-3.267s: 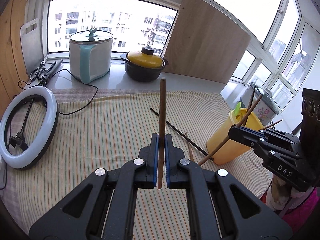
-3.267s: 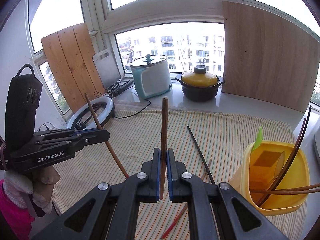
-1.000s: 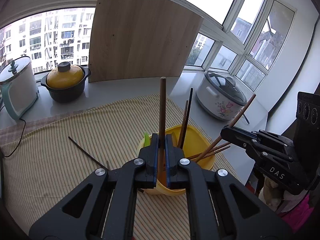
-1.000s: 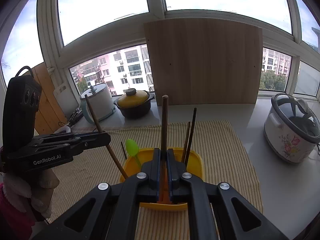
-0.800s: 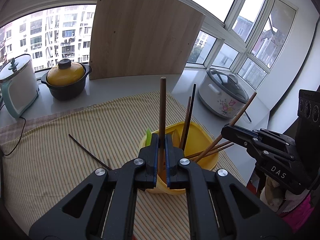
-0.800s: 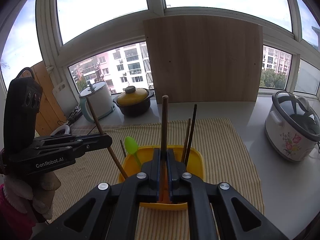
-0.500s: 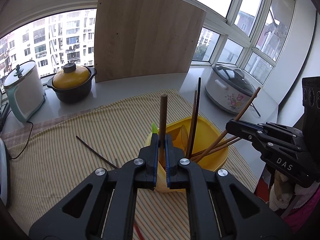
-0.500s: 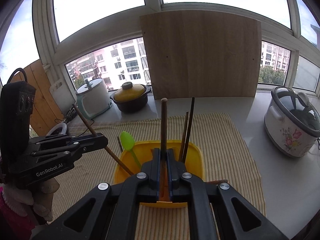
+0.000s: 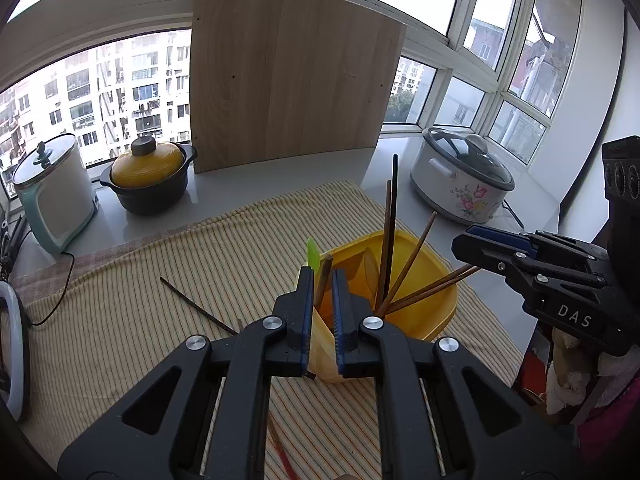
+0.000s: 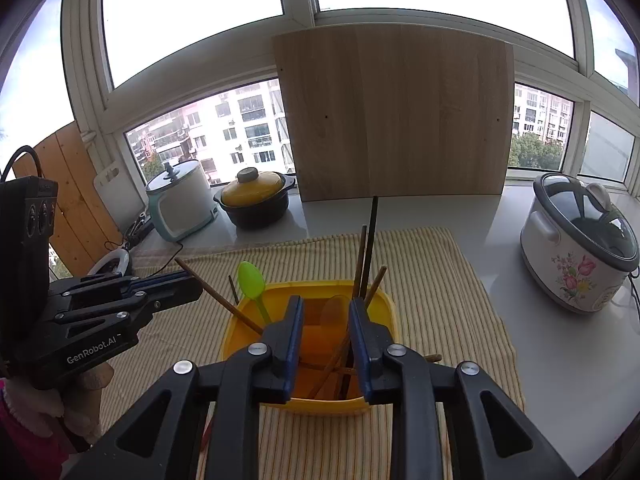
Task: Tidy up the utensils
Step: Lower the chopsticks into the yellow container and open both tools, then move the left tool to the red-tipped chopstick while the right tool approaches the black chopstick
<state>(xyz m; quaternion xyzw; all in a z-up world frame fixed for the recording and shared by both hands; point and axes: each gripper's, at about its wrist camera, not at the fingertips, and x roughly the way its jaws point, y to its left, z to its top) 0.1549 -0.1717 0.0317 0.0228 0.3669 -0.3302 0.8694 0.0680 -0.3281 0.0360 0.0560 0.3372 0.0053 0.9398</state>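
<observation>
Grippers: your left gripper [image 9: 322,280] has its jaws slightly apart, and a brown chopstick [image 9: 325,266] leans loose in the gap. Your right gripper [image 10: 325,304] is spread wide with nothing between its jaws.
Container: both tools hover at the near rim of the yellow container [image 9: 436,276]. The brown chopstick's lower end dips inside.
Contents: a green spoon [image 10: 251,276] and several chopsticks. Two upright chopsticks [image 10: 370,240] stand at the far side.
Cloth: the striped cloth [image 9: 160,320] lies under the container, and a dark chopstick [image 9: 192,304] lies flat to its left.
Beyond: floral cooker [image 10: 580,252] to the right, yellow-lidded pot [image 9: 148,176] to the left, wooden board [image 9: 292,92] behind.
</observation>
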